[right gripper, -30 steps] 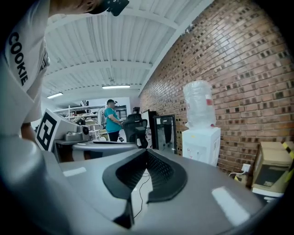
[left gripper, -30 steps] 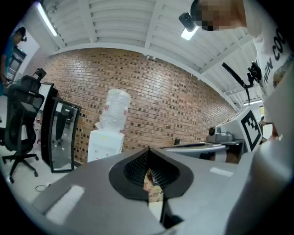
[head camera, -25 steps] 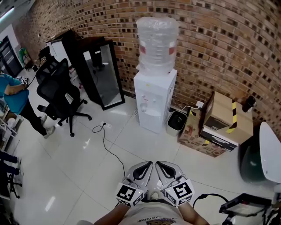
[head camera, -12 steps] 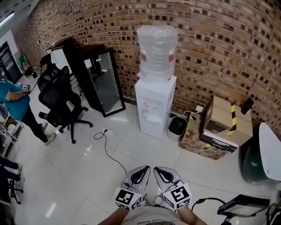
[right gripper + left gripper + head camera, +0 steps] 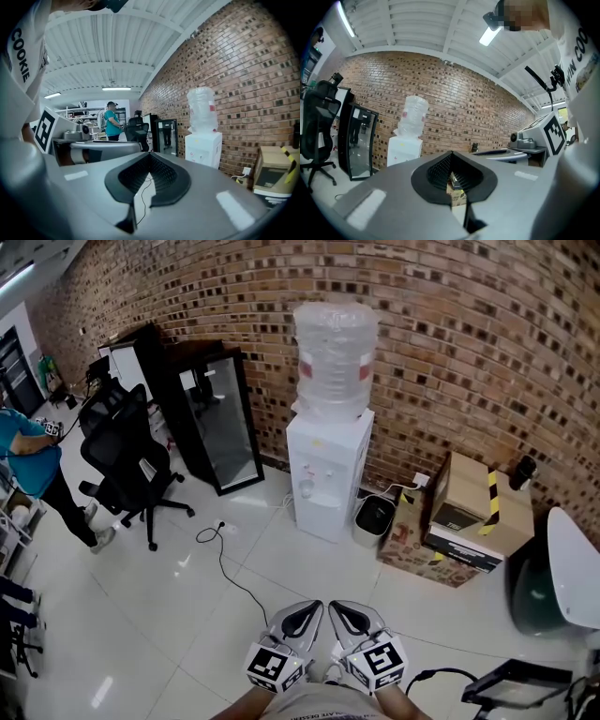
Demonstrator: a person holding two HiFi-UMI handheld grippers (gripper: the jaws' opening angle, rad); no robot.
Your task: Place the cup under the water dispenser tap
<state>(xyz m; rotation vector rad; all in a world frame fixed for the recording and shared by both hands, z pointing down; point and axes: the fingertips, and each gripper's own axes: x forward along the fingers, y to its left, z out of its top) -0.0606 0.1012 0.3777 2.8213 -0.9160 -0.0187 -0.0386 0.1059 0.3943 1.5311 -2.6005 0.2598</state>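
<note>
The left gripper (image 5: 302, 617) and right gripper (image 5: 349, 618) sit side by side, each with jaws pressed together and empty. The water dispenser (image 5: 328, 474) (bottle on top) stands well apart, against the brick wall (image 5: 469, 343).

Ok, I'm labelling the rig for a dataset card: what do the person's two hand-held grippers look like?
Both the left hand-held gripper and the right hand-held gripper have smooth silver-grey shells with black ribbed pads. Each carries a white cube printed with black square markers. The person wears a light printed shirt.
</note>
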